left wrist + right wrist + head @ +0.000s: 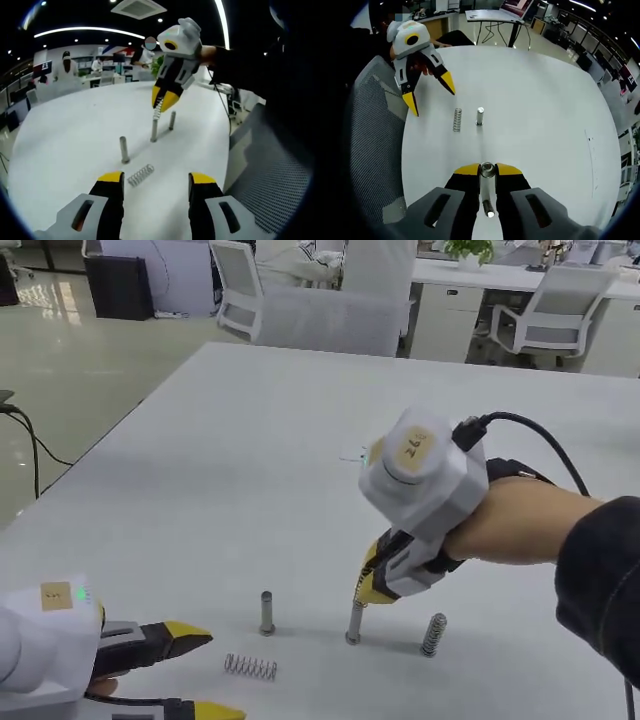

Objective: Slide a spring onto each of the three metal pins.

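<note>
White table (250,440) with three short upright metal pins in a row near my edge.

My right gripper (372,588) points down over the middle pin (354,624). Its yellow-tipped jaws are clamped on a spring (158,107) held upright. The spring's lower end meets the top of that pin, though I cannot tell whether it has slipped over it.

The right pin (433,635) wears a fitted spring (435,632) coiled around it. The left pin (267,613) is bare.

A loose spring (250,667) lies flat on the table just in front of the left pin, apart from it.

My left gripper (218,675) is low at the near left corner. Its jaws are spread wide and hold nothing. In the left gripper view the loose spring sits just ahead of the tips, between them.

In the right gripper view the left gripper appears at upper left, beside the edge of the table.
</note>
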`<state>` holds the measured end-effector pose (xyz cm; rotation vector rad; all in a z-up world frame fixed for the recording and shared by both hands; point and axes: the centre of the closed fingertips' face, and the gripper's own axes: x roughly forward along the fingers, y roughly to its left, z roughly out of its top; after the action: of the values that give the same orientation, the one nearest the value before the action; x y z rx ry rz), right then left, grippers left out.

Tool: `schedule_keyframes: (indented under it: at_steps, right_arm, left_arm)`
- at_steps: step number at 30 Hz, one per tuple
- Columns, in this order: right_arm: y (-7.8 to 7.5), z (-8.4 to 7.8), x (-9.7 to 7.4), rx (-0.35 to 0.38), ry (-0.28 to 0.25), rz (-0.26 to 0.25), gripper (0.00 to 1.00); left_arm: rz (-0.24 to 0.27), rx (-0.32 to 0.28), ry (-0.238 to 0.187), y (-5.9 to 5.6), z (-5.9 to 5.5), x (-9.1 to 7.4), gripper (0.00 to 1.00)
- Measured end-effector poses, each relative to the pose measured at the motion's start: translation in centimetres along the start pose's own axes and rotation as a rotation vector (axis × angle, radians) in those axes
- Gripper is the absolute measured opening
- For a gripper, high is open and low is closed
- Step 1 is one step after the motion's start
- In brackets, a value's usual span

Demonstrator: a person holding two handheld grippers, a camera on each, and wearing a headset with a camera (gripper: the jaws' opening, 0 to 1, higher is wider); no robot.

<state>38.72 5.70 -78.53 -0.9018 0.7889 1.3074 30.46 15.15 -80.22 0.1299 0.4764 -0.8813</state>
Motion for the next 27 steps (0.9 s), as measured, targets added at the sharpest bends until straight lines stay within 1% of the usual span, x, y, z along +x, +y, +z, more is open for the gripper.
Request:
schedule_keyframes:
  at_steps: [7,14,19,27]
  right_arm:
    - [-0.1,0.0,0.4,0.004,0.006,0.007,0.08]
    - [0.0,-0.3,1.4,0.009,0.024,0.017,0.08]
    - [0.1,-0.9,2.5,0.007,0.048,0.019,0.08]
    - [0.2,-1.4,3.9,0.022,0.053,0.022,0.08]
  left_arm:
    - [0.000,-0.003,0.001,0.0,-0.1,0.0,0.46]
    - [0.001,-0.003,0.000,0.2,-0.1,-0.1,0.45]
    - [0.000,-0.005,0.000,0.2,-0.2,-0.1,0.45]
    - [0.002,-0.006,0.001,0.3,-0.3,-0.1,0.45]
